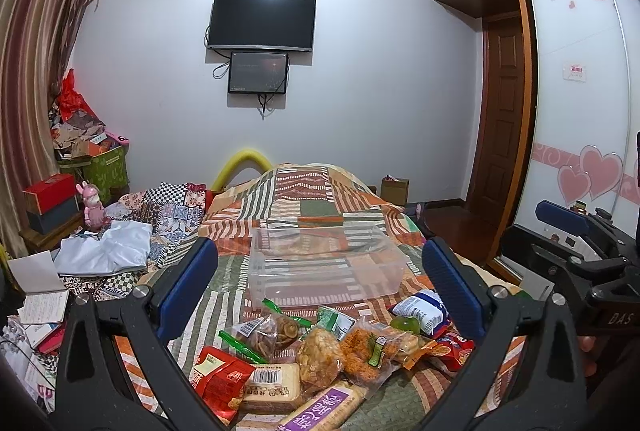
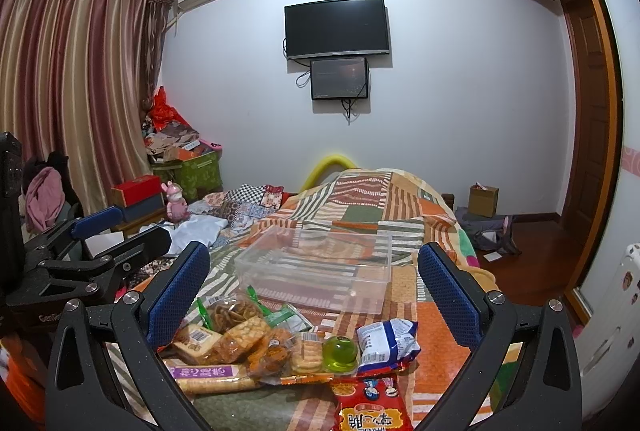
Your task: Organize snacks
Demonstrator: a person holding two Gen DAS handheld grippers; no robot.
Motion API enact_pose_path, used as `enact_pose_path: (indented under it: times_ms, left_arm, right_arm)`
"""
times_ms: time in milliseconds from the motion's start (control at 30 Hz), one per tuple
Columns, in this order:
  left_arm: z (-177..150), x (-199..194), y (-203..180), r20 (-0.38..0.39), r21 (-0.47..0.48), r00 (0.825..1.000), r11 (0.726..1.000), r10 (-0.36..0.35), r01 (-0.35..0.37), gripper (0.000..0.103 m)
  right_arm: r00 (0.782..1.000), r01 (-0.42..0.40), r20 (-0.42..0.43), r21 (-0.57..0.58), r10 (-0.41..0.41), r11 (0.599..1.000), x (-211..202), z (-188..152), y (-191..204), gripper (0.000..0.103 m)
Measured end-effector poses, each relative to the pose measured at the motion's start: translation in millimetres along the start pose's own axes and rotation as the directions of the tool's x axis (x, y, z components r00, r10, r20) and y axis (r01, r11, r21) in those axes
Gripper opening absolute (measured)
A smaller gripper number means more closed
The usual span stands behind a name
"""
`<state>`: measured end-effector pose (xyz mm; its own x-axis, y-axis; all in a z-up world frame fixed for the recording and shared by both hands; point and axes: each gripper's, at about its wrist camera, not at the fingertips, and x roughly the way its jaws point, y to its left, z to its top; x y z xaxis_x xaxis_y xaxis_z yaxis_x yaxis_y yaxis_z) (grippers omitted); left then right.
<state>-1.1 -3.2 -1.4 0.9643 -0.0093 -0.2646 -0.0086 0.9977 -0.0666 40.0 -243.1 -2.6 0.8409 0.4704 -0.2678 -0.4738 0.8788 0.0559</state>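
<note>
Left wrist view: my left tool hangs wide and empty over the snack pile heaped on the bed's patchwork quilt. Beyond it sits an empty clear plastic bin. Right wrist view: my right tool is likewise wide, above a green jelly cup and a red packet.

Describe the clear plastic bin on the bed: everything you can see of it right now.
The clear plastic bin is a shallow rectangular tub with see-through walls and a thicker rim, no lid visible. It sits upright and open on the patchwork bedspread, whose stripes show through it. It looks empty. The snack pile lies just in front of it; a green wrapper nears its front edge, contact unclear. Neither gripper touches it.
</note>
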Motion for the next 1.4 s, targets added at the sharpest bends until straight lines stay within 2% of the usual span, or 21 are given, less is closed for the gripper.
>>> enact_pose_path:
  times_ms: [733,1000,1133,1400]
  left_arm:
    - [-1.0,6.8,2.7,-0.025,-0.004,1.0,1.0,0.014,-0.014,0.103]
    - [-11.1,34.9,14.8,-0.114,-0.003,0.993,1.0,0.018,-0.018,0.103]
    - [-25.2,57.5,26.5,-0.205,-0.003,0.978,1.0,0.024,-0.026,0.103]
    - [-51.2,109.3,48.2,-0.38,0.027,0.924,0.999,0.049,-0.041,0.103]
  right_arm:
    - [1.0,-0.001,-0.019,0.01,0.001,1.0,6.6,-2.9,-6.2,0.103]
    - [0.994,0.035,-0.106,0.01,-0.033,0.999,31.0,-18.1,-22.6,0.103]
    - [0.982,0.05,-0.183,0.016,-0.046,0.999,48.3,-32.7,-39.4,0.103]
    - [0.932,0.075,-0.358,0.025,-0.061,0.997,84.2,-59.8,-70.6,0.103]
